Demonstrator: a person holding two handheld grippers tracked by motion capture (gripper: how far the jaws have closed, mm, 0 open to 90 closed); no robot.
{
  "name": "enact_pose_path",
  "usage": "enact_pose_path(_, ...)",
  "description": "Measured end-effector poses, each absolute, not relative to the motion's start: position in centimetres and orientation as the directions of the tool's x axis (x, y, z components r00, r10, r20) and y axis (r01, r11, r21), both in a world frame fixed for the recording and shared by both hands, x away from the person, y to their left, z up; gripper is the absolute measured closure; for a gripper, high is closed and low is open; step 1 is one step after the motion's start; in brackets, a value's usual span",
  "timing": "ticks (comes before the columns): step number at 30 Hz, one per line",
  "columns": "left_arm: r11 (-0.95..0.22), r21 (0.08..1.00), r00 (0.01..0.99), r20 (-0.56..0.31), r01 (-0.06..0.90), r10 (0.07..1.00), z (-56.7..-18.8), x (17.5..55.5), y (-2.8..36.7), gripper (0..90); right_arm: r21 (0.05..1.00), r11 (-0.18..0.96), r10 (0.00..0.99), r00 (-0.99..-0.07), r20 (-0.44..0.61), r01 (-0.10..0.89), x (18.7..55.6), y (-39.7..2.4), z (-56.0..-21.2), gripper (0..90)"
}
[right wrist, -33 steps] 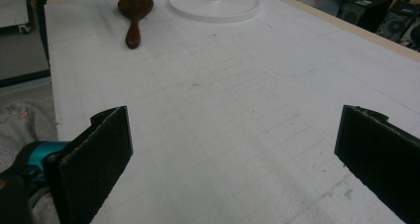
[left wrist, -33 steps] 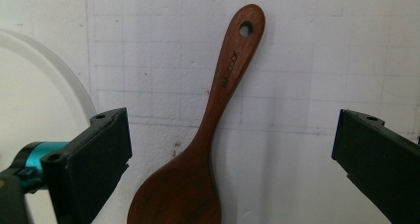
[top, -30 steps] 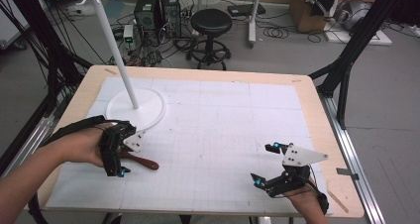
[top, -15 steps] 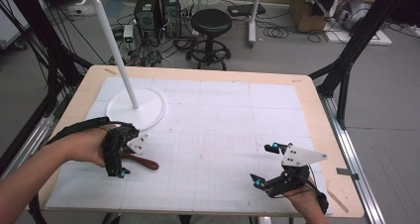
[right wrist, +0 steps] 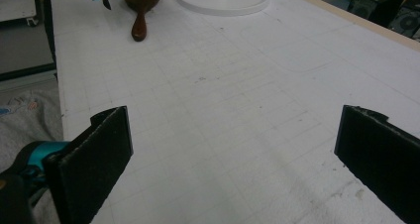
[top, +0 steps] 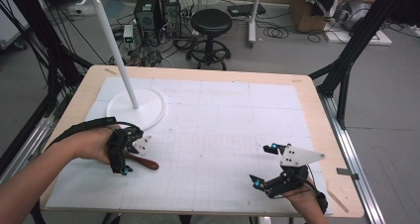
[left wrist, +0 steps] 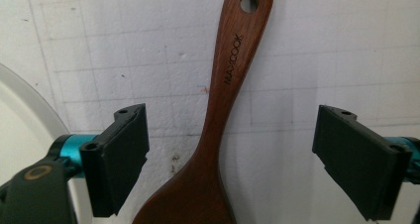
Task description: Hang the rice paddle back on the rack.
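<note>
A dark brown wooden spoon (top: 147, 163) lies flat on the white grid mat (top: 223, 135) at the near left. My left gripper (top: 129, 153) hangs over its wider end, jaws pointing down. In the left gripper view the spoon (left wrist: 225, 85) runs up between the two black pads (left wrist: 121, 157), with a gap on each side. The jaws have just been closing, and neither pad touches the wood. My right gripper (top: 263, 165) rests near the front right edge, open wide with nothing between its fingers (right wrist: 94, 159). The right gripper view shows the spoon (right wrist: 140, 8) far off.
A white coat-tree stand with a round base (top: 148, 116) and a tall pole (top: 116, 45) rises at the back left of the mat, close to my left hand. Floor clutter, a black stool (top: 211, 23) and cables lie beyond the table's far edge.
My left gripper has edged slightly to the right over the spoon's wide end. The spoon has stayed where it lay. My right gripper has not moved.
</note>
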State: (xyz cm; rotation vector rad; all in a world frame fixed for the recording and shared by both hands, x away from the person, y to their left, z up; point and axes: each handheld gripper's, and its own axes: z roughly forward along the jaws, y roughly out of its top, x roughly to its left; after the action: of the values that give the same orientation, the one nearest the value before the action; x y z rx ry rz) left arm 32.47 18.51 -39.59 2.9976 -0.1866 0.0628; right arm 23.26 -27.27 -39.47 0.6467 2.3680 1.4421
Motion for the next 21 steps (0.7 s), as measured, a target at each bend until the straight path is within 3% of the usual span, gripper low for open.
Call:
enact_pose_path(14, -0.986, 0.087, 0.989, 0.057, -0.144, -0.140, -40.5, 32.9, 18.5, 36.0, 0.885, 0.405, 0.512, -0.859, -0.012, 0.229, 23.3, -27.2, -39.5, 0.2)
enact_pose_path(21, -0.987, 0.052, 0.987, 0.069, -0.149, -0.145, -41.0, 33.1, 18.4, 38.4, 0.887, 0.402, 0.510, -0.860, -0.010, 0.228, 23.3, -27.2, -39.6, 0.2)
